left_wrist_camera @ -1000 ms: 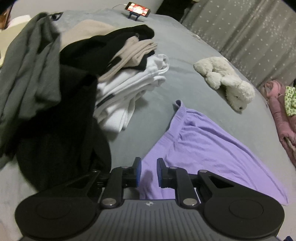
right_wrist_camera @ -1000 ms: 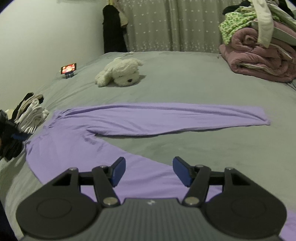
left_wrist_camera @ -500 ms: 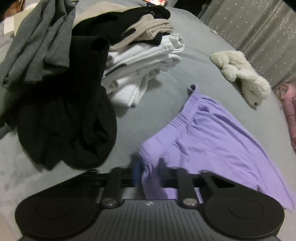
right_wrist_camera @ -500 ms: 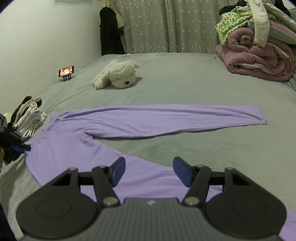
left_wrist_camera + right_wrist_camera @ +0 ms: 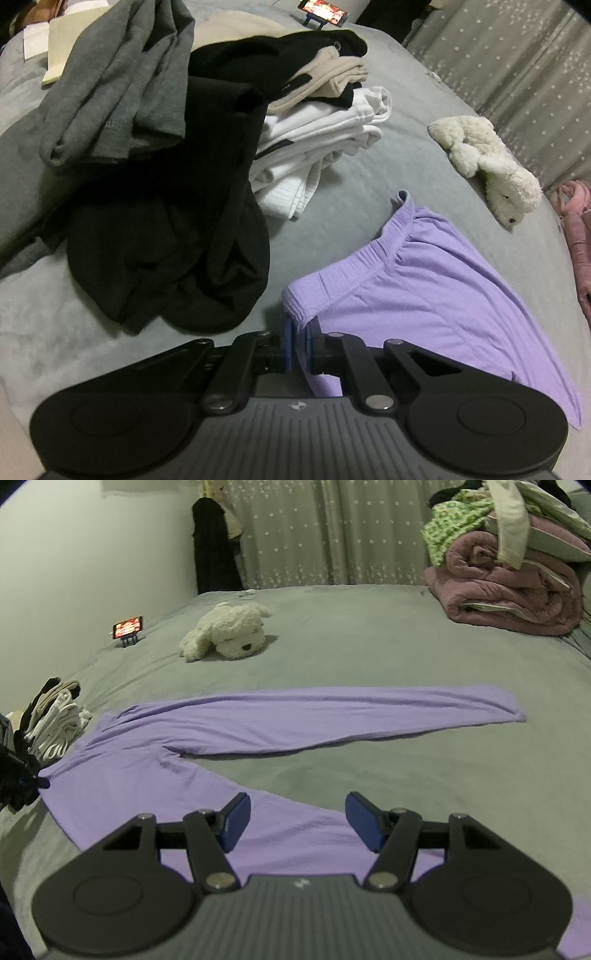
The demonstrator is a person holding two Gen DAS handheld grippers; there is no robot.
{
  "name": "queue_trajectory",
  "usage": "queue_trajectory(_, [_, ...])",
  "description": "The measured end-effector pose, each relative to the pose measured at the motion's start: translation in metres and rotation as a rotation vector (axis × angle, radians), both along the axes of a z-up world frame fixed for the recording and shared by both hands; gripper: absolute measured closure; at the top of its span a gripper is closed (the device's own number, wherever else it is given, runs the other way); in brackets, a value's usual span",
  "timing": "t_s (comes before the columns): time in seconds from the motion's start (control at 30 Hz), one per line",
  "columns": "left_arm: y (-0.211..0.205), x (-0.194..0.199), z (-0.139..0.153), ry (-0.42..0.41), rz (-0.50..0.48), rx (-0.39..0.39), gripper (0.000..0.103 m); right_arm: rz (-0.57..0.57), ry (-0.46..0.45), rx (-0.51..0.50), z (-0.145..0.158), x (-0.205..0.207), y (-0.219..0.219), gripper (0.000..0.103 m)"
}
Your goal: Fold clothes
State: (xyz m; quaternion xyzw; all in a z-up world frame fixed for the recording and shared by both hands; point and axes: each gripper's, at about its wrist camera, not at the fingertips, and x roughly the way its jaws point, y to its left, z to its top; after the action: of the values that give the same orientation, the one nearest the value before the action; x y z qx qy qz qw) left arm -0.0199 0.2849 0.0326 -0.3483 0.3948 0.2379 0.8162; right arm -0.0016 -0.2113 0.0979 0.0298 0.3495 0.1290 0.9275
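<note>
Closing since the earlier frame, the left gripper [image 5: 300, 345] now pinches the waistband corner of the purple trousers [image 5: 207, 734] spread beside the stuffed dog [image 5: 225, 635], while the right gripper [image 5: 297, 821] hovers half-open, empty, over the near leg; lift both evenly.

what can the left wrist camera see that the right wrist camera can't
Only the left wrist view: the left gripper closing on the waistband corner of the purple pants, the black garment heap and the grey garment.

Only the right wrist view: the right gripper open above the near leg, both legs spread in a V, and the pink quilt stack.

Both: the purple pants, the white plush dog, the folded pile, the phone on its stand and the grey bed.
</note>
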Motion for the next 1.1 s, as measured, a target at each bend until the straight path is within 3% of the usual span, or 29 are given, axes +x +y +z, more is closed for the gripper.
queue_trajectory(0.17, [0.003, 0.001, -0.002, -0.002, -0.006, -0.013, 0.097, -0.118, 0.011, 0.087, 0.004, -0.012, -0.049, 0.031])
queue_trajectory(0.47, [0.01, -0.003, 0.0, -0.023, -0.012, -0.046, 0.097, -0.514, 0.125, 0.298, -0.016, -0.053, -0.182, 0.032])
queue_trajectory(0.6, [0.01, -0.003, 0.001, -0.027, -0.009, -0.052, 0.097, -0.674, 0.157, 0.298, -0.028, -0.082, -0.229, 0.032])
queue_trajectory(0.73, [0.009, -0.003, 0.002, -0.025, -0.003, -0.049, 0.097, -0.709, 0.186, 0.363, -0.042, -0.1, -0.252, 0.037])
queue_trajectory(0.83, [0.006, -0.002, 0.003, -0.023, -0.003, -0.04, 0.097, -0.685, 0.23, 0.416, -0.056, -0.097, -0.251, 0.05])
queue_trajectory(1.1, [0.005, -0.002, 0.002, -0.017, 0.006, -0.028, 0.097, -0.738, 0.242, 0.402, -0.07, -0.088, -0.244, 0.05])
